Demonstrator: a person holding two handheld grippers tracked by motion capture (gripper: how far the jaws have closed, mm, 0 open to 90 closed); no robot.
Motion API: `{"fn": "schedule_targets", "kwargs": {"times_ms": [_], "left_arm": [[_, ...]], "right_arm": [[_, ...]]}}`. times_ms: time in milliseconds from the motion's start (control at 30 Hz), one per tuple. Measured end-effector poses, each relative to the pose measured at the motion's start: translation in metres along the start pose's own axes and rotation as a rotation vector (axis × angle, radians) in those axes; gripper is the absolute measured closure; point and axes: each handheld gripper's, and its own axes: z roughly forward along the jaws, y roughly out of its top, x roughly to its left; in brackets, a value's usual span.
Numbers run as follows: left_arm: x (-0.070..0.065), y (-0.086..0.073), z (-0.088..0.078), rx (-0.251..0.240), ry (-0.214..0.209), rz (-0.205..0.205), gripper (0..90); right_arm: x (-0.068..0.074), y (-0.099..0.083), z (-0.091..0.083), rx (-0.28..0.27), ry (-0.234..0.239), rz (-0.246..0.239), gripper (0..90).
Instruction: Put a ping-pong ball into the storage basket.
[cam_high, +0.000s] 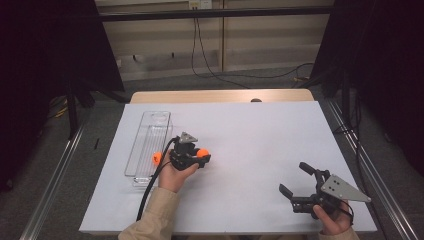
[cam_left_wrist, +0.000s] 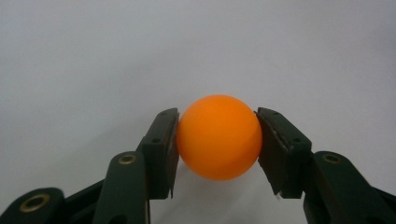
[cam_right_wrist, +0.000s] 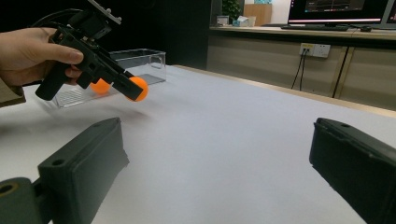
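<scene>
An orange ball (cam_left_wrist: 218, 137) is being clamped between the left gripper (cam_high: 192, 157) jaws, above the white table (cam_high: 250, 145). The right gripper (cam_high: 295, 182) is being held wide open, empty. Transfer into the clear tray (cam_high: 150, 132), possibly holding a second ball (cam_high: 157, 158), is judged next.

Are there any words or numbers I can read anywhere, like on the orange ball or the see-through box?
None can be read.
Orange ball: plain, no print on the side that shows.
Clear box: no label.
Left gripper, right gripper: no markings.
Monitor at the back: lit, but too small and blurred to read.
</scene>
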Motion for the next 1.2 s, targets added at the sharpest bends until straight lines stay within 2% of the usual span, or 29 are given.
{"fn": "schedule_targets", "kwargs": {"times_ms": [533,1200], "left_arm": [[0.003,0.002,-0.010,-0.008,-0.011,-0.012,50.7],[0.009,0.004,-0.024,-0.038,-0.008,-0.056,50.7]], "right_arm": [[0.000,0.000,0.000,0.001,-0.001,0.000,2.5],[0.000,0.000,0.000,0.001,0.000,0.000,2.5]]}}
